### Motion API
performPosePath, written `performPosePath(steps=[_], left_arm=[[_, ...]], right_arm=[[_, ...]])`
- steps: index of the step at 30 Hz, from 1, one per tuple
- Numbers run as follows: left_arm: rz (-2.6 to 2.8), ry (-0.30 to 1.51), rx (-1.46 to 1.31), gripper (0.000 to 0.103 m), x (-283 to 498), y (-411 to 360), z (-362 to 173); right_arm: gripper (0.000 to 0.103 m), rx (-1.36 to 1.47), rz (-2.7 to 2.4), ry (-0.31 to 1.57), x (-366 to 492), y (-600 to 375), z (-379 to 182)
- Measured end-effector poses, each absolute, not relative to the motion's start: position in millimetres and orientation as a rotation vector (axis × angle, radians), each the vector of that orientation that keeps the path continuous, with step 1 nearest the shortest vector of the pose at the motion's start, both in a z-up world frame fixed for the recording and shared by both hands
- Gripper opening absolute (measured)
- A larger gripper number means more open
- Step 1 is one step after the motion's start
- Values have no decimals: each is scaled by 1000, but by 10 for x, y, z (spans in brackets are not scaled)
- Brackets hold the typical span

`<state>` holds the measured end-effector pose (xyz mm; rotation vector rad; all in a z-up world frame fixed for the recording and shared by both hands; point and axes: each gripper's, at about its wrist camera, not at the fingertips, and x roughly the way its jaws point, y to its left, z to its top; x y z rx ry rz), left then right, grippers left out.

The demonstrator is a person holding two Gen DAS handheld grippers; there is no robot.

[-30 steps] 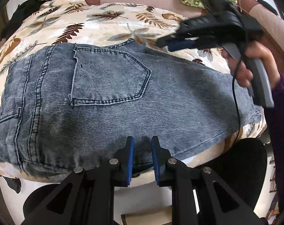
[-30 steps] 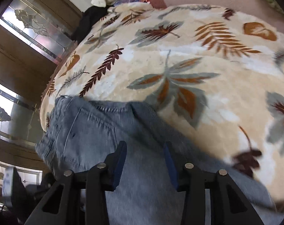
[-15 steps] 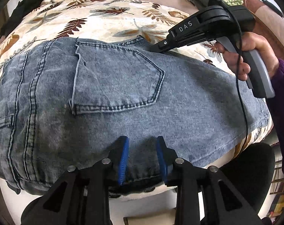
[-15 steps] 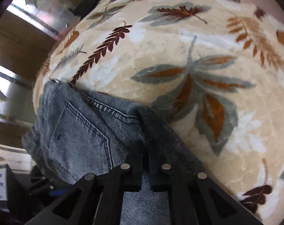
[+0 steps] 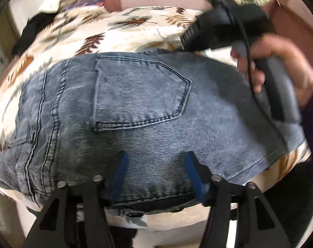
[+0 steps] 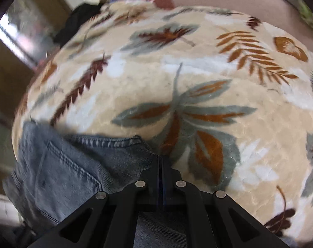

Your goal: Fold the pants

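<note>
On the bed, over the leaf-print blanket (image 6: pixel 197 78), your pants (image 5: pixel 148 111) lie flat with the back pocket (image 5: pixel 139 95) facing up, their long axis running left to right across your left wrist view. Your left tongs (image 5: pixel 156 173) stand wide open at the near edge of the denim, blue pads set apart over the cloth and gripping nothing; a dark band of waist or lining shows just below them. Your right tongs (image 6: pixel 161 173) are pinched fully together on the far edge of the pants, at the stitched hem beside the pocket, with the blanket just beyond. From the left view the right hand (image 5: pixel 280 66) holds that tool at the far right of the denim. The fold, as I judge it, turns on this: the near edge lies straight ahead of your left tongs and the far edge is already held by your right, so close the left on its edge before lifting both together.
</note>
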<state>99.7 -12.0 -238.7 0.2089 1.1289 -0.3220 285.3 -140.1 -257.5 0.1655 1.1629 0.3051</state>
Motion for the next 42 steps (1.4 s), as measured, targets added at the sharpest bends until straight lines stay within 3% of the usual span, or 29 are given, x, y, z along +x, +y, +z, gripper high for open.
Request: performPosePath(steps=[12, 14, 18, 27, 32, 42], left_arm=[[-243, 877, 289, 65, 712, -393, -1512], [-237, 840, 297, 73, 640, -479, -1353], [-229, 783, 325, 74, 543, -647, -1132], [-171, 669, 378, 76, 291, -851, -686], [-71, 549, 330, 88, 207, -653, -341], [90, 406, 237, 89, 137, -96, 196]], right_arm=[[5, 192, 271, 887, 1419, -2216, -1252], [5, 200, 239, 834, 1112, -2382, -1080], [5, 211, 168, 736, 540, -2646, -802], [7, 196, 73, 564, -205, -2702, -526], [7, 142, 29, 437, -387, -2455, -403], [8, 78, 66, 368, -399, -1951, -287]])
